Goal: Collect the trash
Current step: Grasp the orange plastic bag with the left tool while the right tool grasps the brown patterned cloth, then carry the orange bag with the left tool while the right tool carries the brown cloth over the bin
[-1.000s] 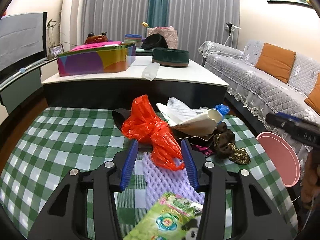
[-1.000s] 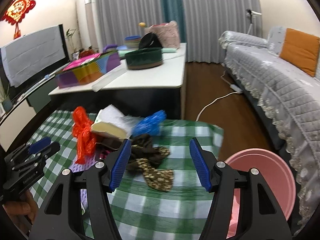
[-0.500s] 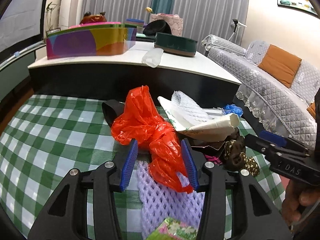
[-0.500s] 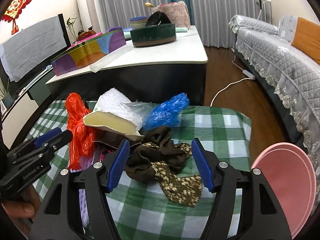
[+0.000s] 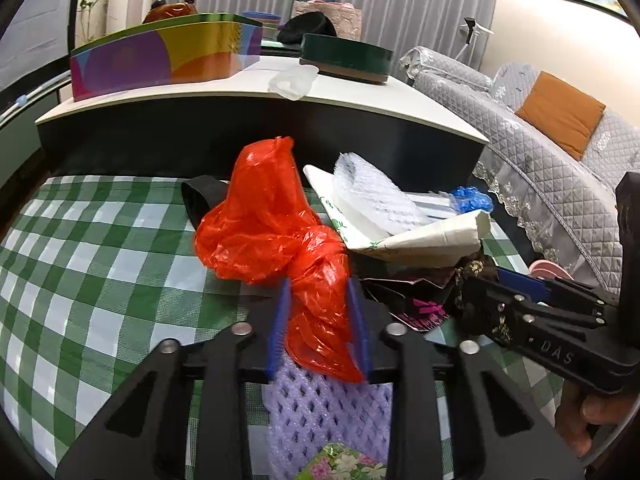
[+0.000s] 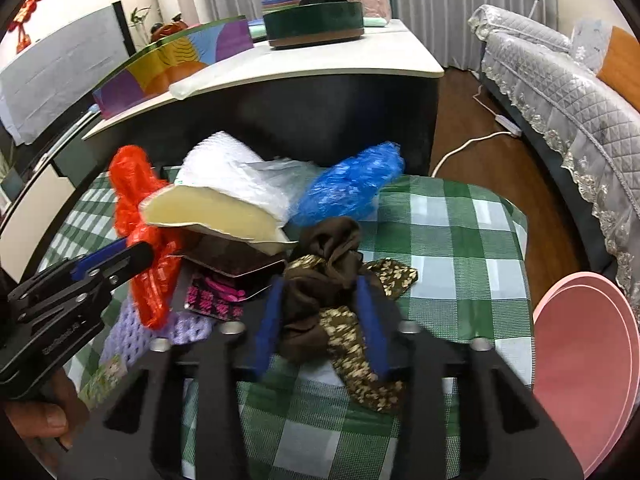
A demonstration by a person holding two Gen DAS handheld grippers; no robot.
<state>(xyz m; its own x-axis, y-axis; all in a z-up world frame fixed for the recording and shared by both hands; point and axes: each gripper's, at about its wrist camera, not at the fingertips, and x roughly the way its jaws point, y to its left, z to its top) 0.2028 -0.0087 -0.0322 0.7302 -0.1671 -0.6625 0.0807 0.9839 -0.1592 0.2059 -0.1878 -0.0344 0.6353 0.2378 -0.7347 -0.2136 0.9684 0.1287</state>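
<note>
A pile of trash lies on the green checked cloth (image 5: 92,264). My left gripper (image 5: 319,288) is shut on the lower part of the red plastic bag (image 5: 272,216), above a purple foam net (image 5: 320,412). My right gripper (image 6: 322,286) is shut on the brown patterned fabric (image 6: 332,264); it also shows at the right of the left wrist view (image 5: 520,300). The left gripper shows in the right wrist view (image 6: 116,258) against the red bag (image 6: 136,184). A cream paper bag (image 6: 216,216), white bubble wrap (image 6: 236,164) and a blue plastic bag (image 6: 352,184) lie behind.
A pink bin (image 6: 584,352) stands off the table's right edge. A dark cabinet with a white top (image 5: 256,96) rises right behind the table, carrying a colourful box (image 5: 160,60) and green tin (image 5: 344,56). A grey sofa (image 6: 560,80) is at the right.
Both grippers moved forward into the pile and closed: the left onto the red bag, the right onto the brown fabric. Both were open before.
</note>
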